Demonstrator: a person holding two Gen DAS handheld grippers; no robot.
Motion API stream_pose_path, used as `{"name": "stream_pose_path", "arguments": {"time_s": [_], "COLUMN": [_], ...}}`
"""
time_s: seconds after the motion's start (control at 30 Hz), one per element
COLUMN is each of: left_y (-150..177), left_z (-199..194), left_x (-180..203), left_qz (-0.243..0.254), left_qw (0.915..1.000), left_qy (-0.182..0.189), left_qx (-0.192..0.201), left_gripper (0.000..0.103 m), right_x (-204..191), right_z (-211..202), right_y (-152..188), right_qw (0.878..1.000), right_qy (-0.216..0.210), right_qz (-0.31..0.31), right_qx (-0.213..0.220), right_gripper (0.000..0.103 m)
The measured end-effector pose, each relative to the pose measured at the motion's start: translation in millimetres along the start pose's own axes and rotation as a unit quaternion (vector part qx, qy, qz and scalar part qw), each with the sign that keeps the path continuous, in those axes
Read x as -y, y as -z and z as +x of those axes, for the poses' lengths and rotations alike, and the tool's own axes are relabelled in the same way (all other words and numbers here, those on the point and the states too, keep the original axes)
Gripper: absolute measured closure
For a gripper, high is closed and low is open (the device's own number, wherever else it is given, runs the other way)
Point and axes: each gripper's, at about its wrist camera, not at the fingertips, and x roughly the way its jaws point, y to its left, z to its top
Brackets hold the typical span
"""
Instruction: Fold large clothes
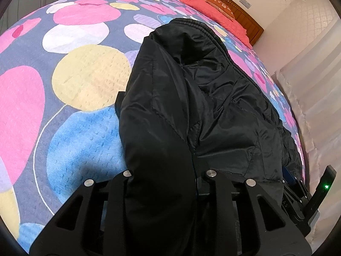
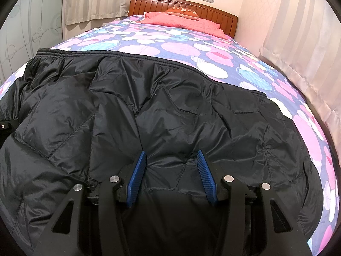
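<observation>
Left gripper (image 1: pixel 164 183) first: a thick fold of the black jacket (image 1: pixel 213 106) bulges up between its black arms and hides the fingertips, so whether the pads have actually bitten into the fabric can't be made out. Beyond that fold the jacket runs away from the camera in a long heap, its ribbed hem at the far end, lying on the bed's spotted quilt (image 1: pixel 85 74) near the right edge.

Over on the right gripper (image 2: pixel 171 175), the blue ribbed pads (image 2: pixel 138 170) stand apart with a puffed panel of jacket rising between them; the cloth meets both pads, pinched there. From this side the jacket (image 2: pixel 149 106) spreads wide across the near half of the bed, hem line running left to right, quilt (image 2: pixel 223 59) showing past it.

Further out: a red pillow (image 2: pixel 183 22) against the wooden headboard (image 2: pixel 213 10), curtains (image 2: pixel 298 53) along the right wall.
</observation>
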Motion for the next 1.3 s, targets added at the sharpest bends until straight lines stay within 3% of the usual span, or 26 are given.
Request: {"name": "stream_pose_path", "arguments": {"time_s": [0.33,0.6,0.77,0.97,1.1,1.3], "left_y": [-1,-9,-11,-2,10,47], "left_z": [-12,-51,-77,-83,-70,-21], "left_x": [8,44,103,190,249,319], "left_qz": [0.014,0.048,0.104,0.182,0.228,0.279], "left_qw": [0.9998,0.9978,0.9922,0.9808,0.9713,0.9591], "left_qy": [-0.007,0.009,0.029,0.022,0.019,0.026], "left_qx": [0.009,0.044,0.063,0.066,0.065,0.038], "left_gripper": [0.084,0.086,0.087,0.087,0.087,0.087], "right_x": [0,1,13,58,104,167], "right_z": [0,-1,-7,-27,-39,-42], "right_y": [0,-3,-10,-11,-5,13], "right_qw": [1.0,1.0,1.0,0.997,0.994,0.989], "right_qy": [0.0,-0.004,-0.022,-0.032,-0.019,0.023], "right_qz": [0.0,0.004,0.02,0.066,0.101,0.145], "right_qx": [0.0,-0.001,-0.002,0.017,0.029,0.023], "right_gripper": [0.053,0.053,0.048,0.046,0.04,0.039]}}
